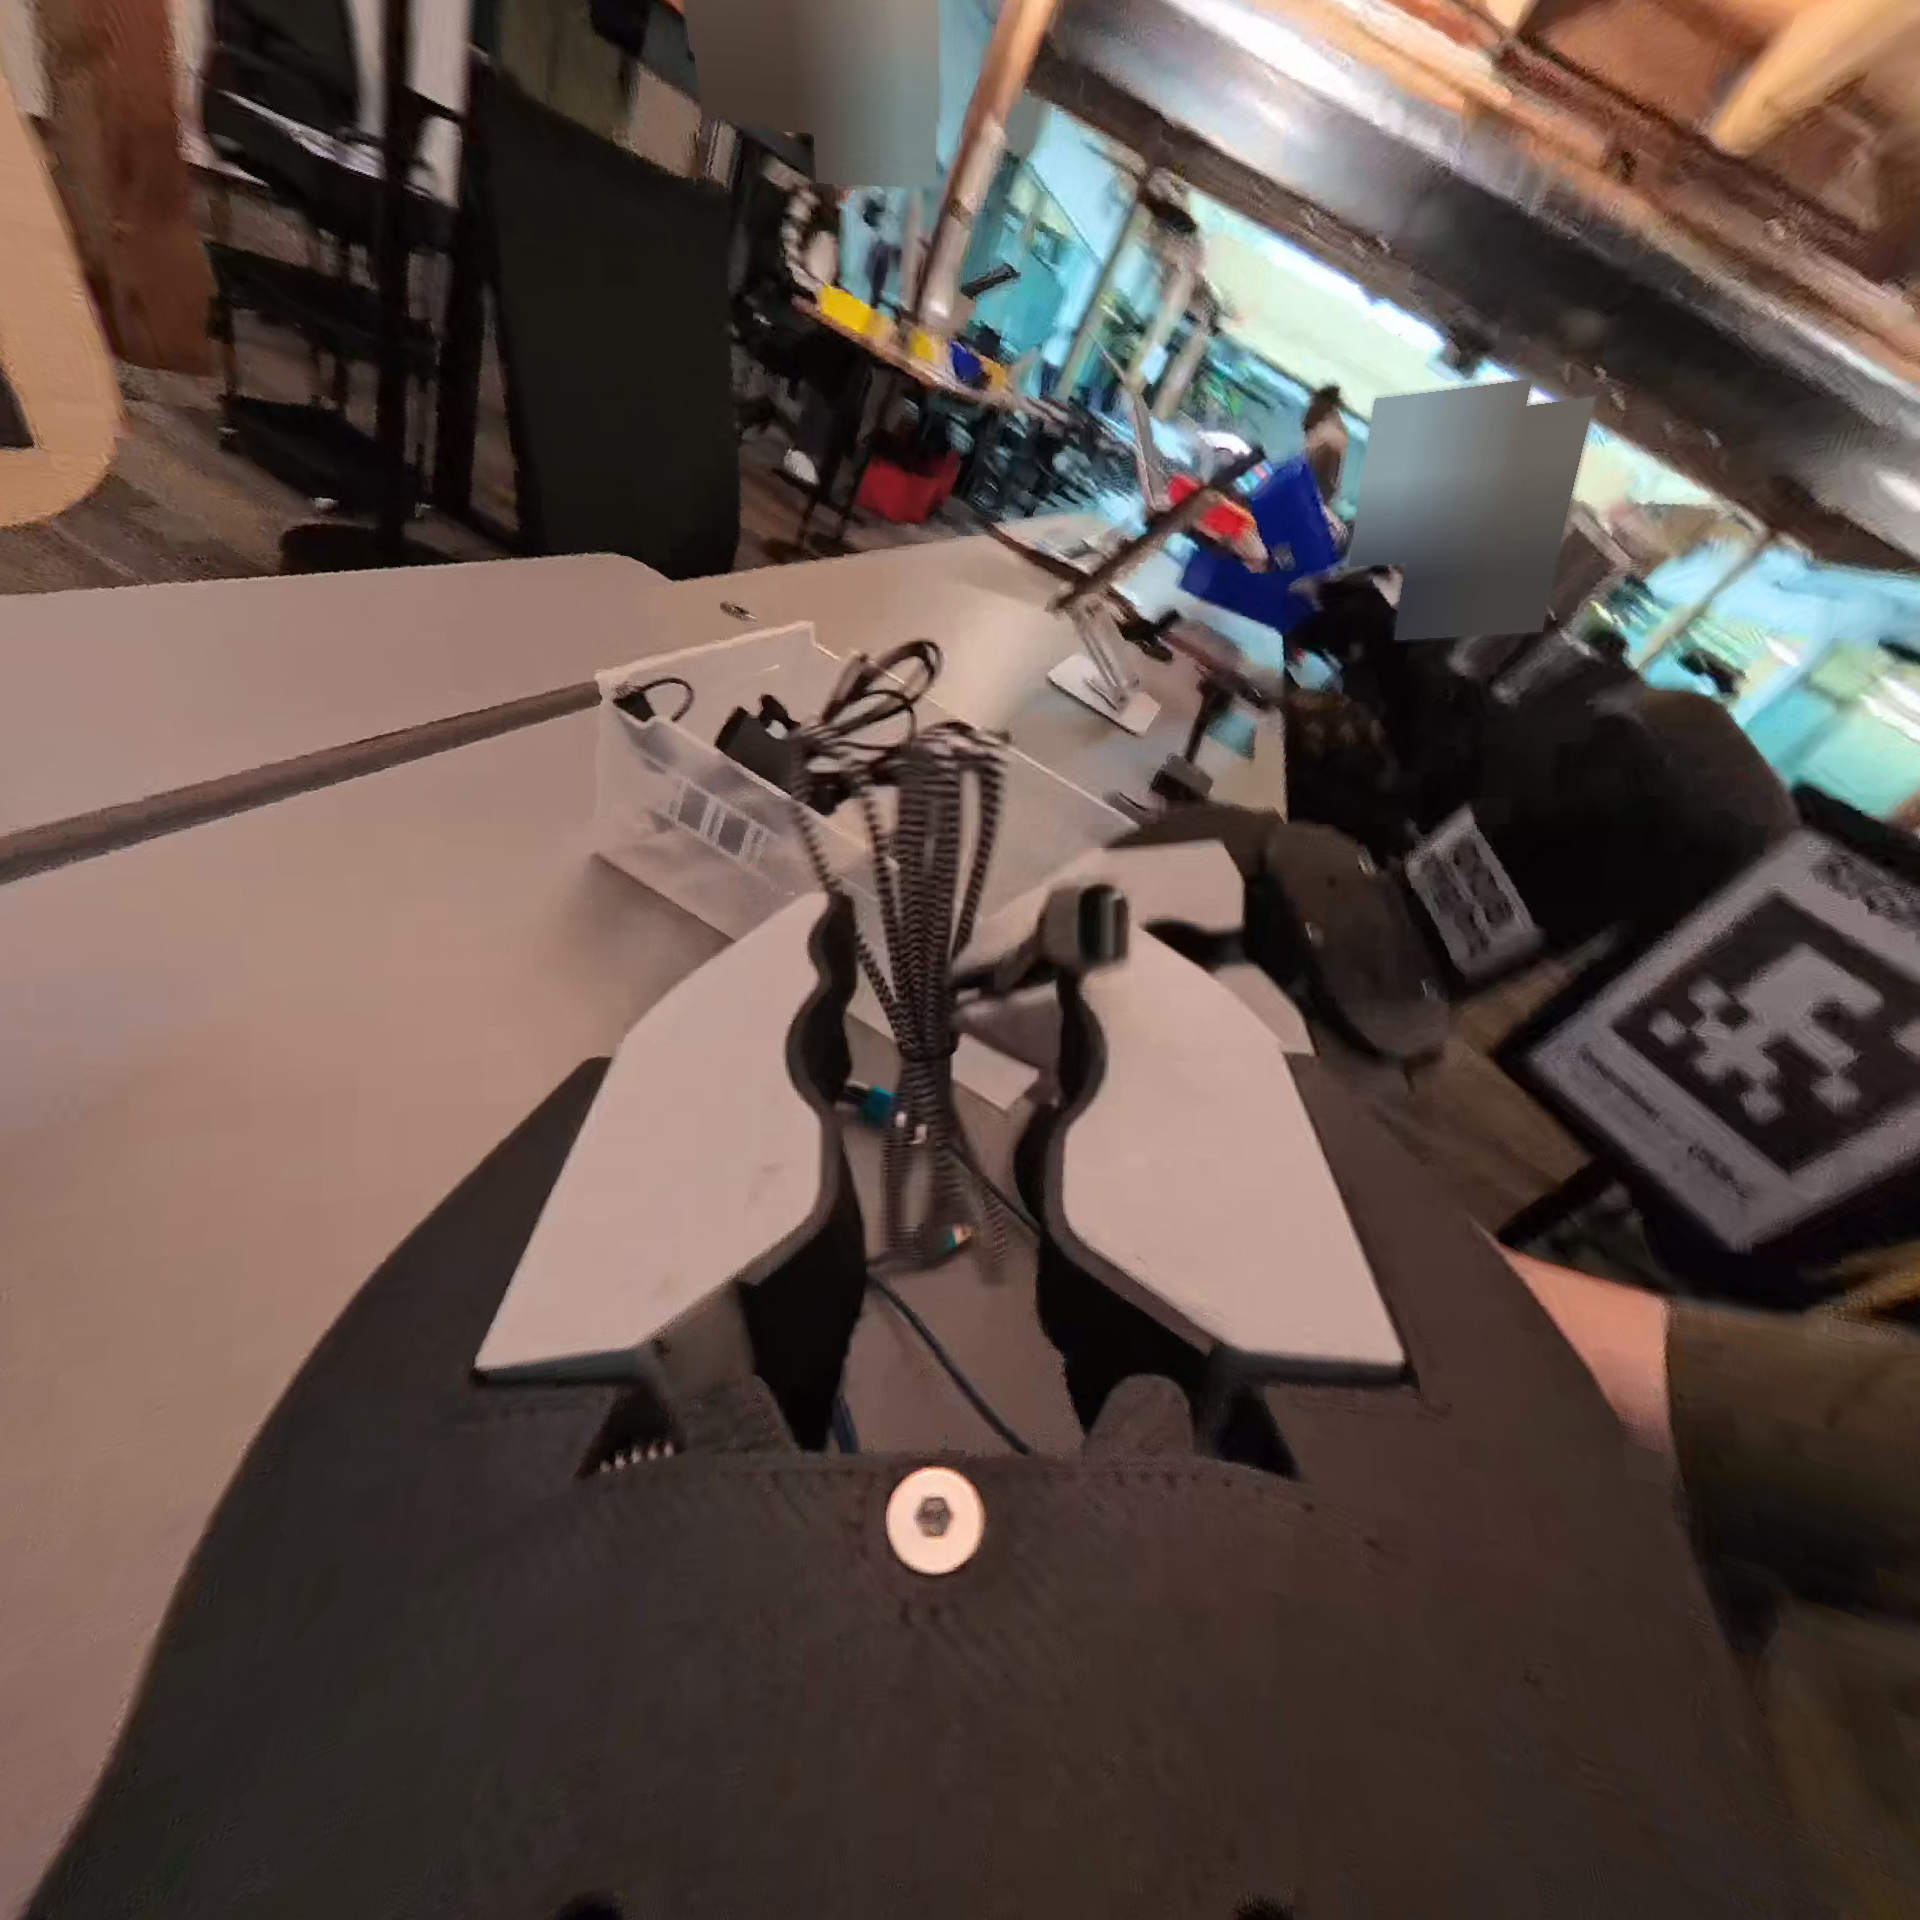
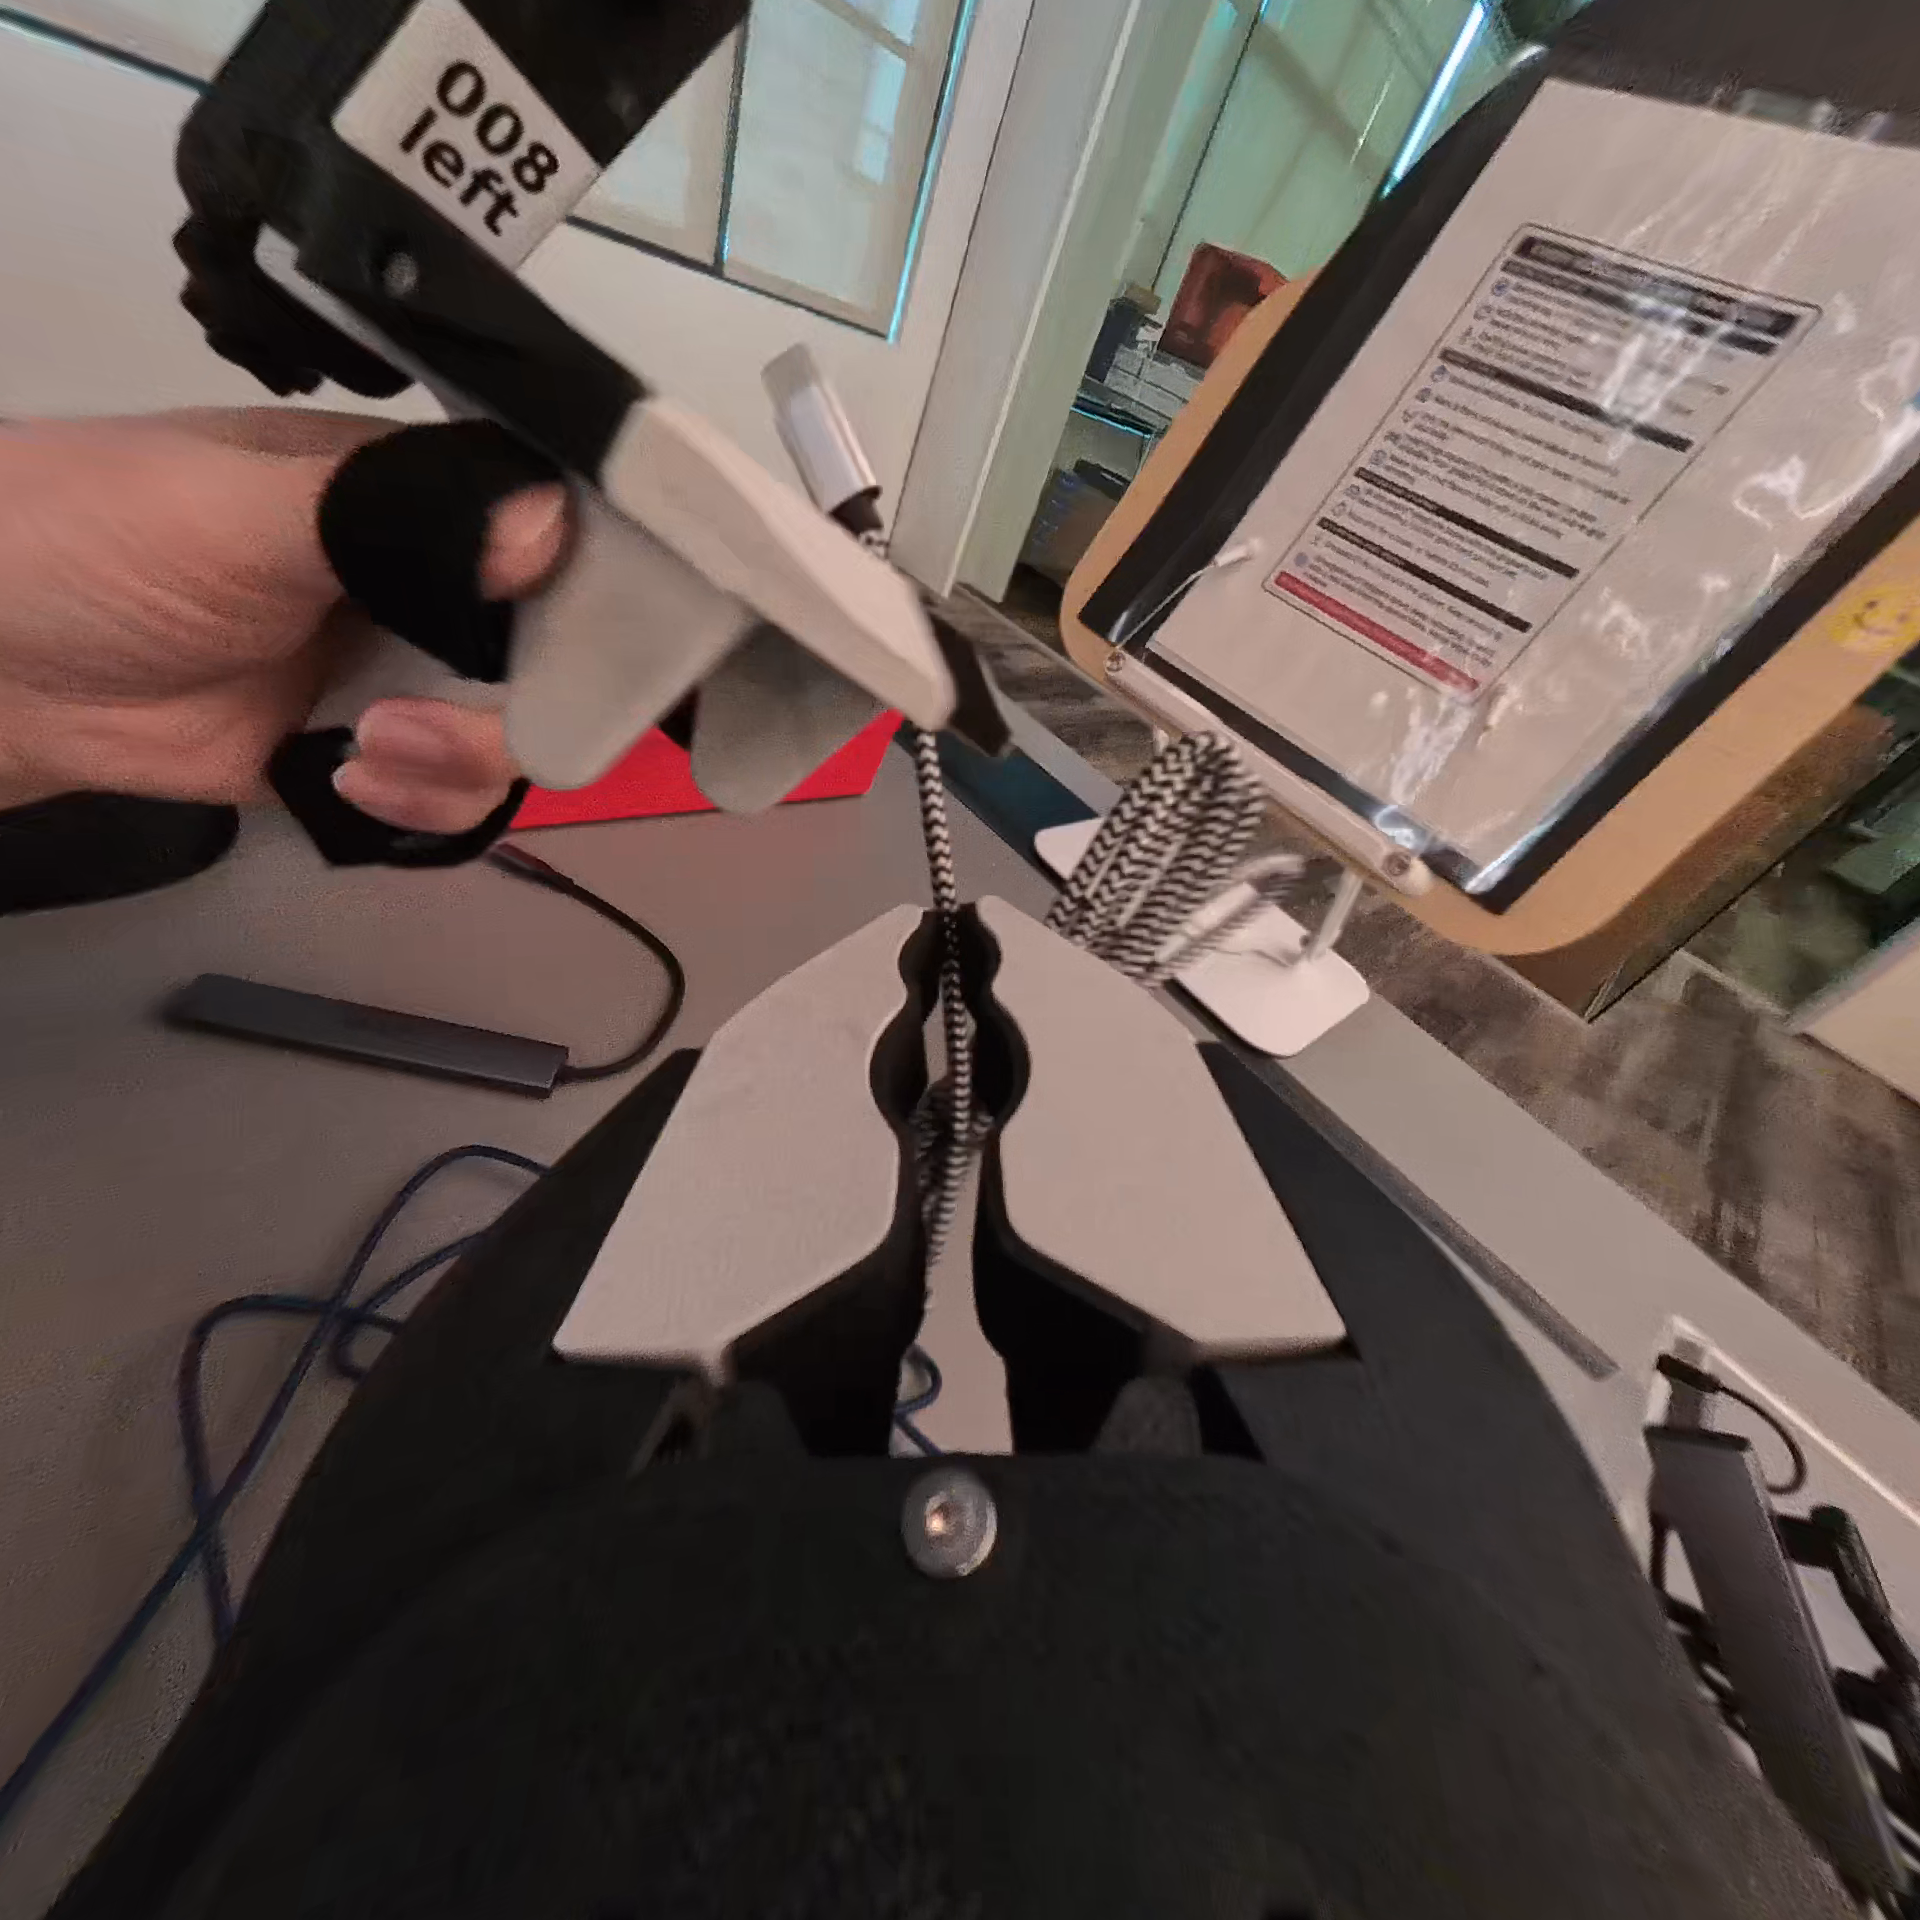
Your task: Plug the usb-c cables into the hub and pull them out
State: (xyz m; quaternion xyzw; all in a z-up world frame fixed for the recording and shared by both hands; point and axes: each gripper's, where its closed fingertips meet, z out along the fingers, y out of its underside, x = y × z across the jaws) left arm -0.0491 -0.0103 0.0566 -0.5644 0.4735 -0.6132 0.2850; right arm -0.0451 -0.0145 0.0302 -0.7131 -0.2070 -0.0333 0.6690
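Observation:
A black-and-white braided usb-c cable (image 2: 940,821) runs from my right gripper (image 2: 948,914), which is shut on it, up to my left gripper (image 2: 873,727). Its silver plug (image 2: 821,436) sticks up behind the left gripper's fingers. In the left wrist view my left gripper (image 1: 940,935) is open, with the braided cable (image 1: 925,997) hanging loosely between its fingers. The rest of the cable is coiled (image 2: 1153,862) at the table's far edge. The slim dark grey hub (image 2: 364,1023) lies flat on the table, left of and apart from both grippers, with its black cord curling away.
A clear box of black cables (image 1: 727,790) stands on the grey table (image 1: 260,1039); it also shows in the right wrist view (image 2: 1766,1558). A thin blue cable (image 2: 312,1299) loops on the table. A sign on a white stand (image 2: 1455,520) is at the far edge, and a red sheet (image 2: 707,769) lies behind the left gripper. Both grippers' tips are close together, under 4 cm apart. From either gripper's tips it is about 25 cm to the slim dark grey hub (image 2: 364,1023).

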